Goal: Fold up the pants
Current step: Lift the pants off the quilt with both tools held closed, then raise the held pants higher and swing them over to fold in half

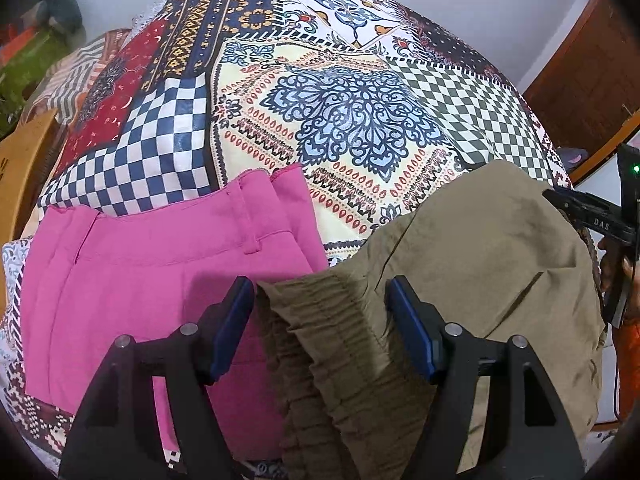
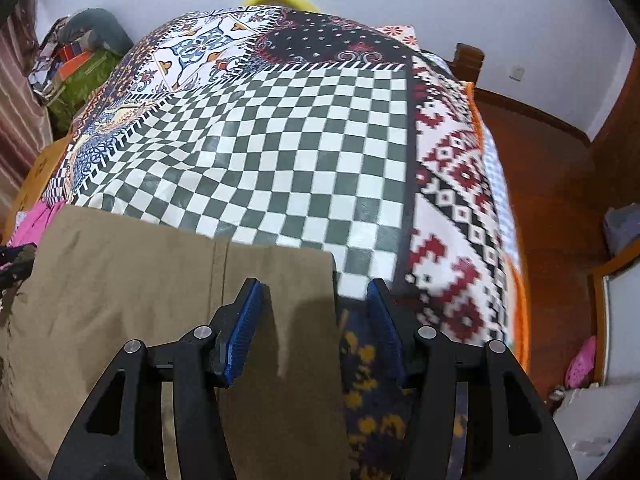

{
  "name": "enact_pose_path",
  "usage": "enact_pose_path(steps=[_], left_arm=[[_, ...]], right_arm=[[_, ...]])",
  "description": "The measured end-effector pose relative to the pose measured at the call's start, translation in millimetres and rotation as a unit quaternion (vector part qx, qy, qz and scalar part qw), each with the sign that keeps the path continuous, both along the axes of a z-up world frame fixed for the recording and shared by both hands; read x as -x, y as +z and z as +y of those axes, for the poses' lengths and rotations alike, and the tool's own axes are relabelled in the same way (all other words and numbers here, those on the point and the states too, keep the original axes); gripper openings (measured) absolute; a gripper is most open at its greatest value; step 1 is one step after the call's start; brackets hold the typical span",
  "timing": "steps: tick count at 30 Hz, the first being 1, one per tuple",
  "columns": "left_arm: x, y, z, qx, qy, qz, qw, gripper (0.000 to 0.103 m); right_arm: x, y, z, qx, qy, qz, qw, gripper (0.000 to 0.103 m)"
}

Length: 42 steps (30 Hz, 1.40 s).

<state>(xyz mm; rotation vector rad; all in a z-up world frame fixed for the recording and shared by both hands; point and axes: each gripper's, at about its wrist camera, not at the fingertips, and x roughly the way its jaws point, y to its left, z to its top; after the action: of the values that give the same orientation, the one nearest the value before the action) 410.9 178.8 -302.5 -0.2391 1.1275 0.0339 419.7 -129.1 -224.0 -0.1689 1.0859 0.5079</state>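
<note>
Both grippers gape, gripping nothing — left gripper [image 1: 320, 300] over the khaki pants' [image 1: 480, 260] elastic waistband [image 1: 320, 320], right gripper [image 2: 316, 304] over their far corner — pink pants [image 1: 140, 272] beside them.

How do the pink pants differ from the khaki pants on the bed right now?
The pink pants have a flat waistband with belt loops; the khaki pants have a gathered elastic waistband. The pink pants lie beside the left claw, while the khaki waistband sits between its open fingers. Both rest on the patchwork bedspread.
</note>
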Motion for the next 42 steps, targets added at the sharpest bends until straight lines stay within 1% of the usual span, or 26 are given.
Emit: enact_pose_path(steps=[2, 3, 4, 6, 8, 9, 11, 16, 23, 26, 33, 36, 38, 42], left_arm=[[-1, 0, -1, -0.004, -0.004, -0.001, 1.0, 0.068], [-1, 0, -3, -0.007, -0.006, -0.001, 1.0, 0.067], [-2, 0, -4, -0.011, -0.008, -0.002, 0.9999, 0.064], [-2, 3, -7, -0.024, -0.013, -0.006, 0.9996, 0.061], [0, 8, -11, -0.044, -0.018, -0.016, 0.9987, 0.057], [0, 10, -12, -0.053, -0.019, -0.02, 0.9982, 0.057], [0, 14, -13, -0.069, -0.019, -0.026, 0.9971, 0.055], [-2, 28, -16, -0.111, -0.02, -0.049, 0.9925, 0.055], [-11, 51, -7, -0.108, 0.005, -0.066, 0.992, 0.055], [-6, 69, -8, -0.101, 0.002, -0.082, 0.9915, 0.054], [16, 105, -23, -0.12, -0.016, -0.108, 0.9868, 0.054], [28, 121, -27, -0.114, -0.017, -0.12, 0.986, 0.054], [38, 133, -30, -0.108, -0.019, -0.127, 0.9858, 0.054], [56, 151, -40, -0.103, -0.033, -0.137, 0.9846, 0.054]], right_arm=[[-1, -1, 3, -0.012, 0.002, 0.006, 1.0, 0.05], [-1, -2, 4, -0.016, 0.003, 0.007, 1.0, 0.046], [-1, -3, 7, -0.013, 0.007, 0.009, 1.0, 0.035], [1, -5, 15, 0.015, 0.011, -0.007, 1.0, 0.019], [4, -3, 16, 0.024, 0.014, -0.018, 0.999, 0.015], [4, -2, 15, 0.023, 0.015, -0.02, 0.999, 0.011], [7, 5, 13, 0.028, 0.008, -0.039, 0.999, 0.007], [9, 30, 6, 0.025, -0.011, -0.099, 0.995, 0.005], [1, 67, 0, 0.012, -0.057, -0.148, 0.987, 0.002], [5, 83, -4, -0.006, -0.057, -0.154, 0.986, 0.002], [27, 109, -8, -0.03, -0.048, -0.165, 0.985, 0.002], [41, 123, -13, -0.046, -0.05, -0.171, 0.983, 0.002], [53, 137, -20, -0.059, -0.052, -0.181, 0.98, 0.002], [77, 162, -30, -0.081, -0.052, -0.198, 0.976, 0.002]])
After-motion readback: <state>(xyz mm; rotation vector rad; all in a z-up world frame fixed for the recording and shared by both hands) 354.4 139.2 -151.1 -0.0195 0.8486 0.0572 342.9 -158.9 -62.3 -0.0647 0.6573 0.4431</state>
